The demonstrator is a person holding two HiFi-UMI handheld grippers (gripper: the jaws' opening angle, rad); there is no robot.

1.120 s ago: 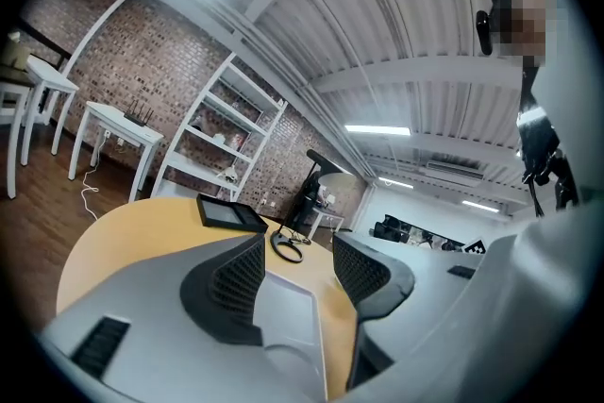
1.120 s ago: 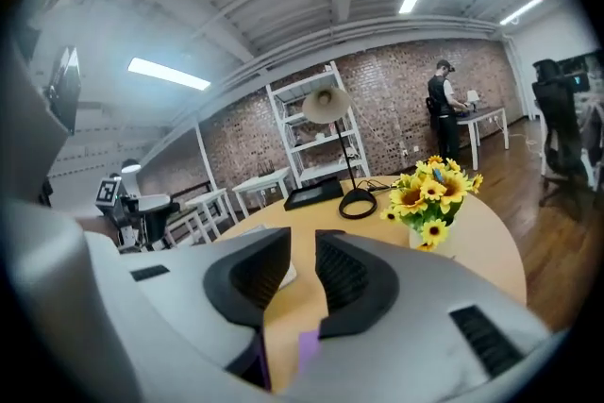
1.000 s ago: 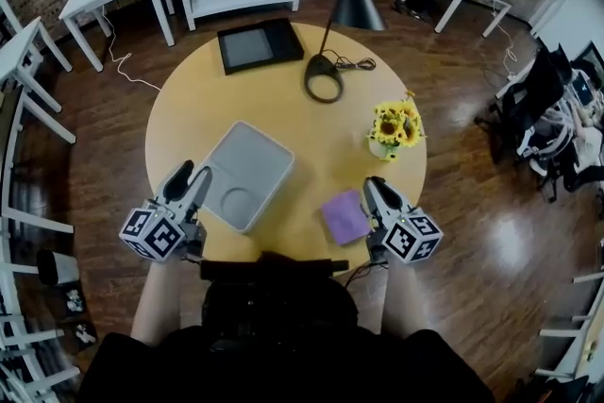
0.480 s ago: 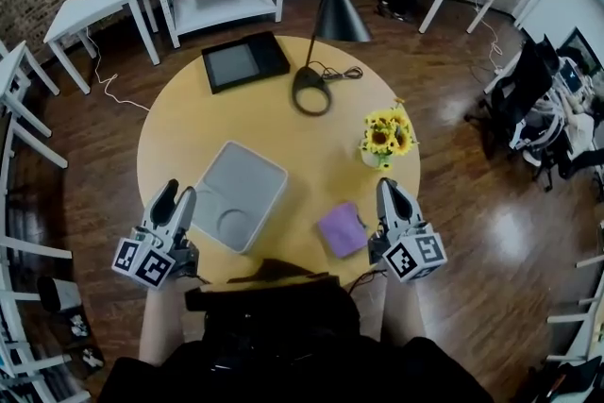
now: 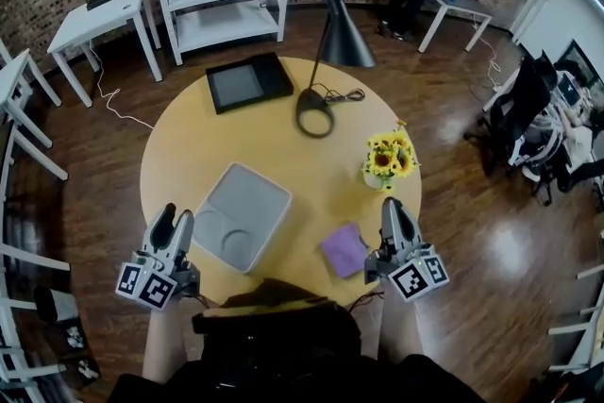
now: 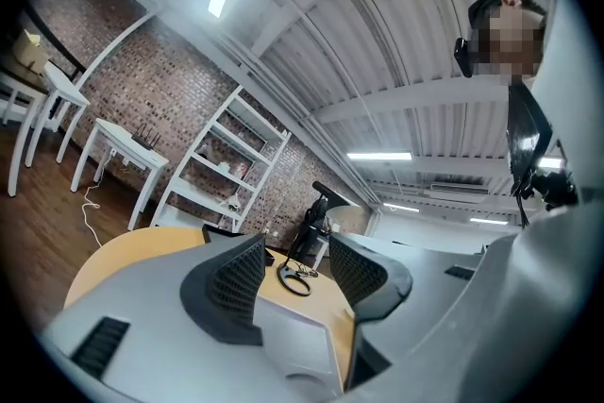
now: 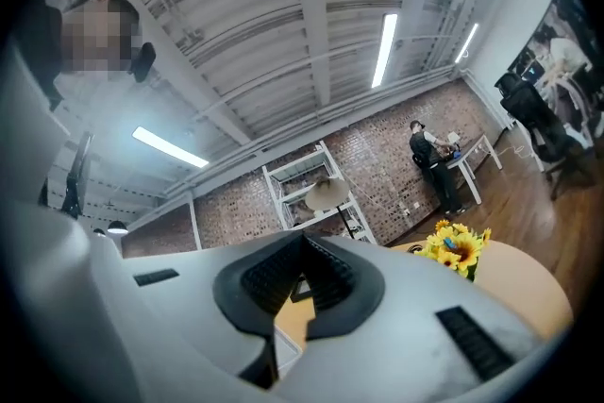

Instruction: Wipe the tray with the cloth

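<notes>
No legible text, brand, number or label. Coded black-and-white square markers only, on left cube point(image 5: 148, 286) of left gripper point(image 5: 176, 218) and right cube point(image 5: 416, 277) of right gripper point(image 5: 394, 204).

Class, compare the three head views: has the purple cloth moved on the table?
No. The purple cloth keeps its place on the table, between the tray and the flowers.

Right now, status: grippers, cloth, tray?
Left gripper open, empty, jaws just closing partway; right gripper shut, empty. Purple cloth untouched on table, by right gripper. Nothing between cloth and tray.
</notes>
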